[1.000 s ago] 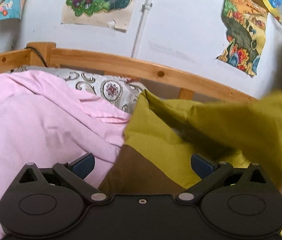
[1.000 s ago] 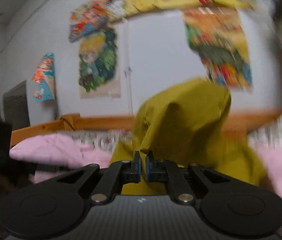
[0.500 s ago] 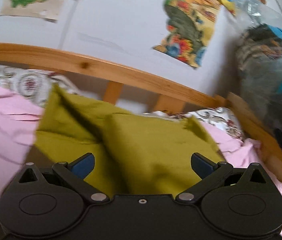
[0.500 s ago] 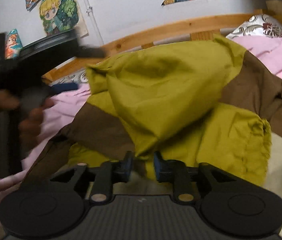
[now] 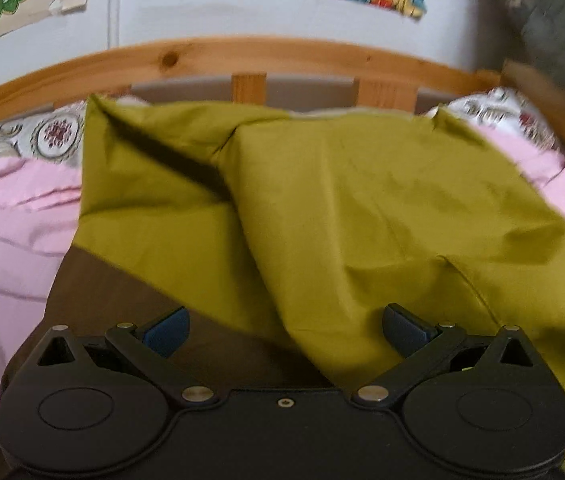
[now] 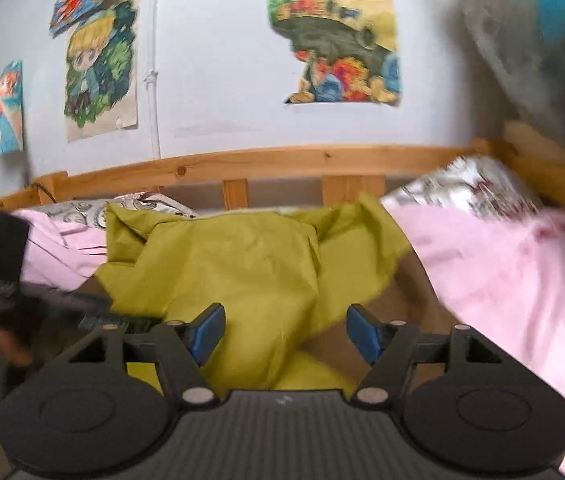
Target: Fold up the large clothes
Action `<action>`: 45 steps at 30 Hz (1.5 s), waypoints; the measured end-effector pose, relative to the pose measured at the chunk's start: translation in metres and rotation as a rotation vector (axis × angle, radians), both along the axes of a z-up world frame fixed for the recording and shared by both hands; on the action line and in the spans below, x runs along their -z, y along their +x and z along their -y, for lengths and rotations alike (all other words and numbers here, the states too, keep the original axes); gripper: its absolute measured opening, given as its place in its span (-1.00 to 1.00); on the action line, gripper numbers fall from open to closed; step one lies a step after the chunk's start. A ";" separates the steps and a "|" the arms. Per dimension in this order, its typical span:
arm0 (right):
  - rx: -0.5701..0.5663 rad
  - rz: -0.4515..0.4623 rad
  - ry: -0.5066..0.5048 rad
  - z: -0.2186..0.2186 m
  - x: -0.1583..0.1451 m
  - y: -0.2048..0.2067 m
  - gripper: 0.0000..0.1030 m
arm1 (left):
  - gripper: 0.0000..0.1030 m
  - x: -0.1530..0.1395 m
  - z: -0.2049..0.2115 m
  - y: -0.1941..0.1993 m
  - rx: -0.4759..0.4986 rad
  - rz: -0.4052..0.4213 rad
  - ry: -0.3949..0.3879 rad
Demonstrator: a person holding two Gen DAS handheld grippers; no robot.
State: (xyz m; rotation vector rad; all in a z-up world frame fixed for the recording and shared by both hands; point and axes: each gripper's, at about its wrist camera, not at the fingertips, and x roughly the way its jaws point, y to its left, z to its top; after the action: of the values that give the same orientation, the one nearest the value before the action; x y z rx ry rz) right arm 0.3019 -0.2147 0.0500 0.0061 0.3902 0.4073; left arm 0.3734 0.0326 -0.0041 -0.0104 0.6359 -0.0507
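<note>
An olive-yellow and brown garment (image 5: 342,208) lies rumpled on the bed, one yellow flap folded over the brown part (image 5: 122,304). It also shows in the right wrist view (image 6: 242,272). My left gripper (image 5: 286,330) is open just above the cloth, holding nothing. My right gripper (image 6: 284,334) is open over the garment's near edge, empty. The other hand-held gripper (image 6: 6,264) shows at the left of the right wrist view.
Pink bedding (image 6: 502,280) lies on both sides of the garment, also in the left wrist view (image 5: 14,248). A patterned pillow (image 5: 50,136) and a wooden bed rail (image 5: 250,56) stand behind. Posters (image 6: 334,32) hang on the wall.
My right gripper held a yellow fold up, lowered it onto the garment, then opened and let go. My left gripper stayed open and swung right over the cloth.
</note>
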 end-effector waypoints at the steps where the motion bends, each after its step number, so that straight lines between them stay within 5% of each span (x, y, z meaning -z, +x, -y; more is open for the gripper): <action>1: -0.011 -0.012 -0.029 -0.007 0.006 0.012 0.33 | 0.99 0.004 -0.001 0.002 -0.007 -0.015 0.011; 5: -0.024 -0.106 -0.176 -0.035 0.045 0.038 -0.05 | 0.99 0.014 -0.008 0.003 -0.033 -0.041 0.018; 9: -0.040 -0.108 -0.243 -0.045 0.085 0.030 -0.08 | 0.99 0.018 -0.004 0.001 -0.014 -0.042 0.076; 13: -0.032 -0.094 -0.213 -0.042 0.086 0.024 -0.06 | 0.99 0.015 -0.002 -0.003 0.003 -0.035 0.095; 32: -0.065 -0.014 -0.086 0.020 0.009 -0.048 0.97 | 0.99 -0.045 0.019 -0.073 0.028 -0.004 0.064; 45: -0.207 -0.091 -0.149 0.054 -0.003 -0.153 0.99 | 0.99 -0.068 0.034 -0.191 0.134 0.030 0.081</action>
State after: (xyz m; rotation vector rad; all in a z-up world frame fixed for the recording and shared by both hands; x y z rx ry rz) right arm 0.1488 -0.2685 0.0525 -0.1628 0.5120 0.5828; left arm 0.1820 -0.0011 0.0638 0.1115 0.6075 -0.1540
